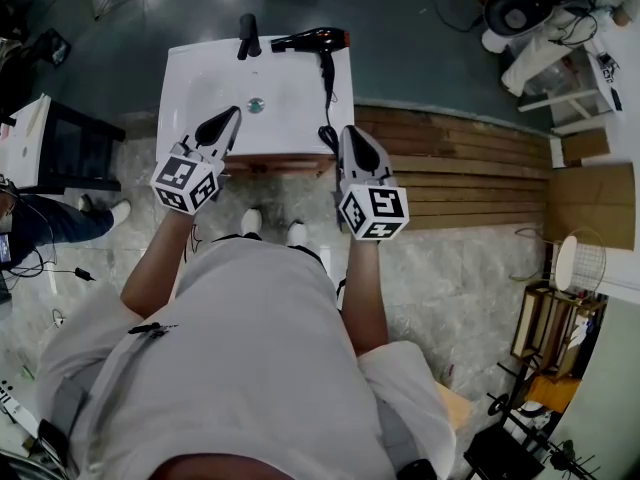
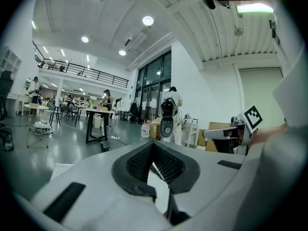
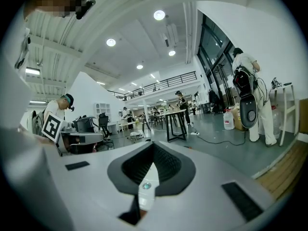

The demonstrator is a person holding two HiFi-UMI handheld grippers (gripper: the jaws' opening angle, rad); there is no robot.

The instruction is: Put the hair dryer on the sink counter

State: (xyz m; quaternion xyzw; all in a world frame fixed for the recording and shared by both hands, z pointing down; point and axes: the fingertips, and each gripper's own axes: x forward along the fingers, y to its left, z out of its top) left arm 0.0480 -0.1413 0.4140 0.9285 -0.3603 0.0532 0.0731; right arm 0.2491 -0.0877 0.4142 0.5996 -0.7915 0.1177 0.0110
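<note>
The black hair dryer [image 1: 312,40] with an orange nozzle end lies at the far right of the white sink counter [image 1: 290,98]. Its cord [image 1: 327,86] trails toward the front edge. Both grippers hover side by side over that front edge, well short of the dryer. My left gripper [image 1: 228,120] [image 2: 154,146] is shut and holds nothing. My right gripper [image 1: 350,133] [image 3: 154,146] is also shut and empty, close to the cord's near end. Through its jaw gap the basin drain [image 3: 146,186] shows.
A black faucet [image 1: 248,36] stands at the back of the basin, left of the dryer. Wooden planks [image 1: 470,168] lie on the floor to the right, a black table [image 1: 75,143] to the left. People stand in the hall beyond.
</note>
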